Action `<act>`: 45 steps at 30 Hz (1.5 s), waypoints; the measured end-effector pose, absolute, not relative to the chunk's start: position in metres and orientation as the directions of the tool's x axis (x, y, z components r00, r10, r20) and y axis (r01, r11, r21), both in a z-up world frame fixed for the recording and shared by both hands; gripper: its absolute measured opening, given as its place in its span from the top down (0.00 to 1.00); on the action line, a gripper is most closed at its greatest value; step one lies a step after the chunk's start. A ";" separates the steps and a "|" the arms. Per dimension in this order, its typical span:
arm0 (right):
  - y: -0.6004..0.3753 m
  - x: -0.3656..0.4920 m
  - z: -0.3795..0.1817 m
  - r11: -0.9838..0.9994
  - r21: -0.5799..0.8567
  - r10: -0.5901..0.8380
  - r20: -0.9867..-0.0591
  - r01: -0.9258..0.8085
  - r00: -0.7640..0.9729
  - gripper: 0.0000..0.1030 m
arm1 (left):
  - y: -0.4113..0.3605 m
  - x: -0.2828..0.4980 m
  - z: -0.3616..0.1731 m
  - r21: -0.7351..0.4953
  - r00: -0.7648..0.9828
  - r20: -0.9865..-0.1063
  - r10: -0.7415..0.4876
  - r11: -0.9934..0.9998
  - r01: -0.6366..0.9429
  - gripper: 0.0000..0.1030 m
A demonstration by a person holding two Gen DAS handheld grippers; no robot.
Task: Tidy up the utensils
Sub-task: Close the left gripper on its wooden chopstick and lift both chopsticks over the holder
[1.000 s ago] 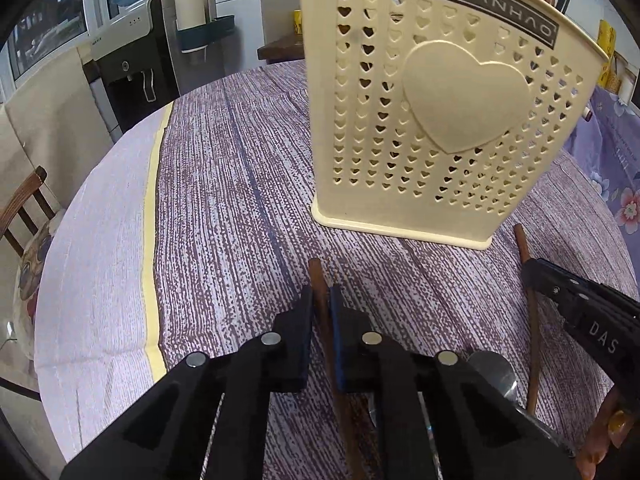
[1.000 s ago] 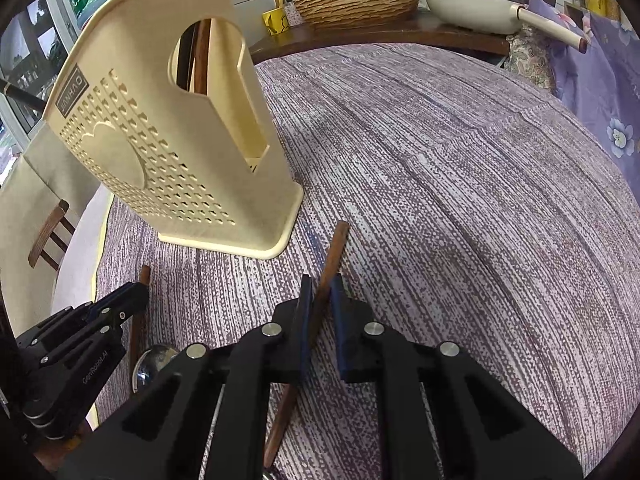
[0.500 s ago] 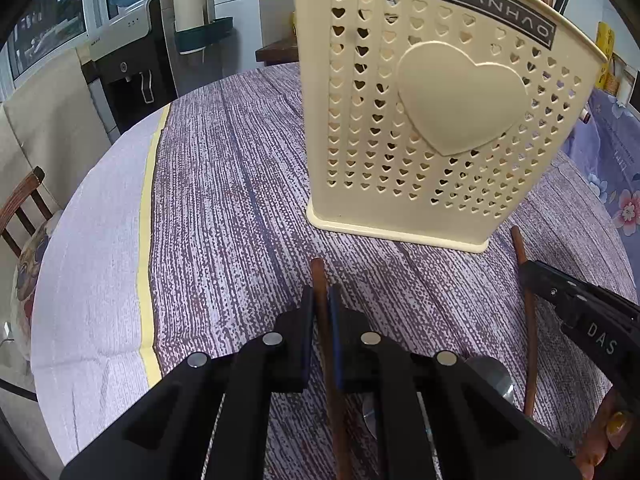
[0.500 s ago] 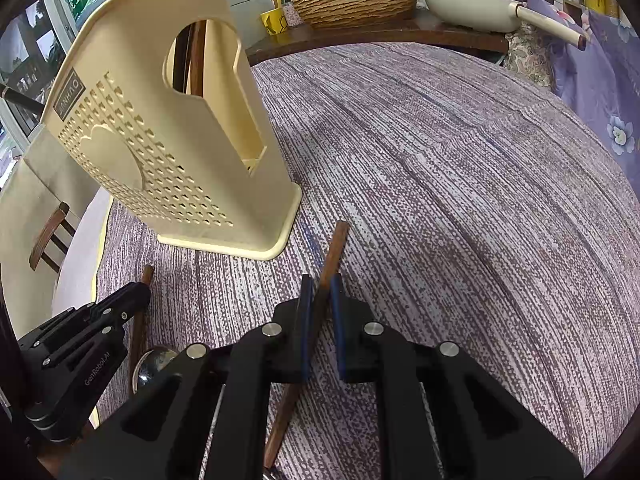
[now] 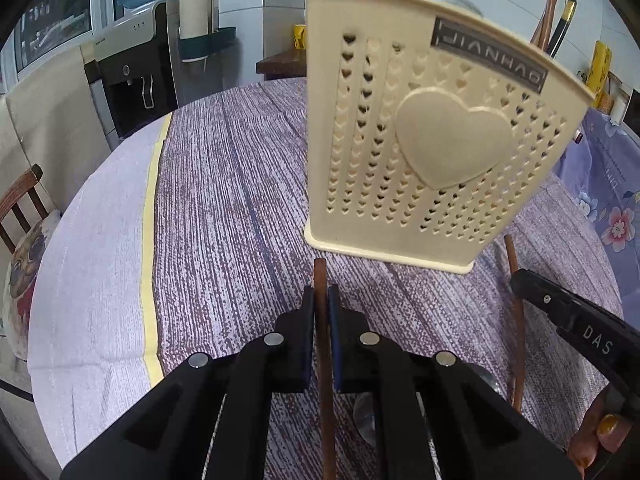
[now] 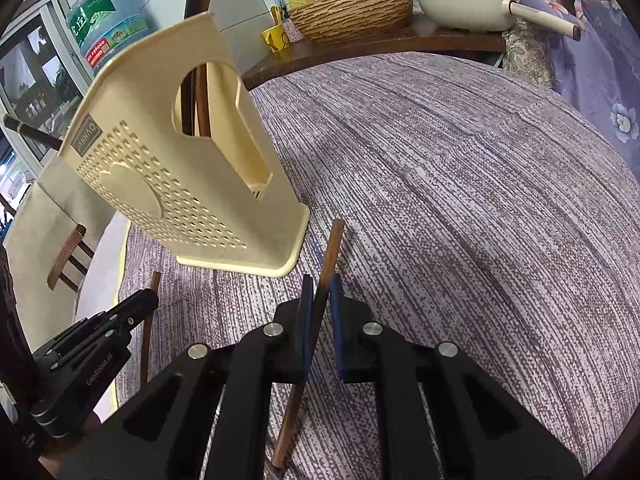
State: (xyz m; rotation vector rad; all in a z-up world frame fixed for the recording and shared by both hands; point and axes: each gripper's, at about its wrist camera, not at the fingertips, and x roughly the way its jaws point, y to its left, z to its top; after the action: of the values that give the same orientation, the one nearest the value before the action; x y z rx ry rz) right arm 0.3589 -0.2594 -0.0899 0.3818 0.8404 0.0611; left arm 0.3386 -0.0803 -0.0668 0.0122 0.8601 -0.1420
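Observation:
A cream utensil holder (image 5: 432, 152) with heart-shaped holes stands on the purple tablecloth; it also shows in the right wrist view (image 6: 180, 184), with dark wooden handles standing in its opening. My left gripper (image 5: 321, 296) is shut on a brown wooden handle (image 5: 322, 344) whose tip points at the holder's base. My right gripper (image 6: 320, 288) is shut on a second brown wooden handle (image 6: 330, 252), just right of the holder's corner. Each gripper appears at the edge of the other's view. A metal spoon bowl (image 5: 366, 416) shows beneath the left fingers.
The round table's cloth (image 6: 460, 184) stretches to the right. A wooden shelf behind holds a woven basket (image 6: 352, 8), a white pan (image 6: 464, 8) and a yellow cup (image 6: 276, 38). A water dispenser (image 5: 132, 80) and a chair (image 5: 24, 200) stand at the left.
Both grippers have lifted slightly and drawn back with their handles still gripped. The holder appears farther and more fully in view in both cameras.

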 end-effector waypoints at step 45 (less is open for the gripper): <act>-0.264 0.270 0.061 0.949 0.287 0.253 -0.449 -0.129 0.857 0.98 | -0.057 0.263 0.082 -0.085 0.861 -0.455 -0.227 0.974 0.211 0.92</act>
State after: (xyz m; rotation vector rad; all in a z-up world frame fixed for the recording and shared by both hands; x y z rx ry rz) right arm 0.2702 -0.2642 0.0608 0.2520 0.5030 0.2029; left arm 0.2628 -0.0569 0.0818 -0.0327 0.4809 -0.2297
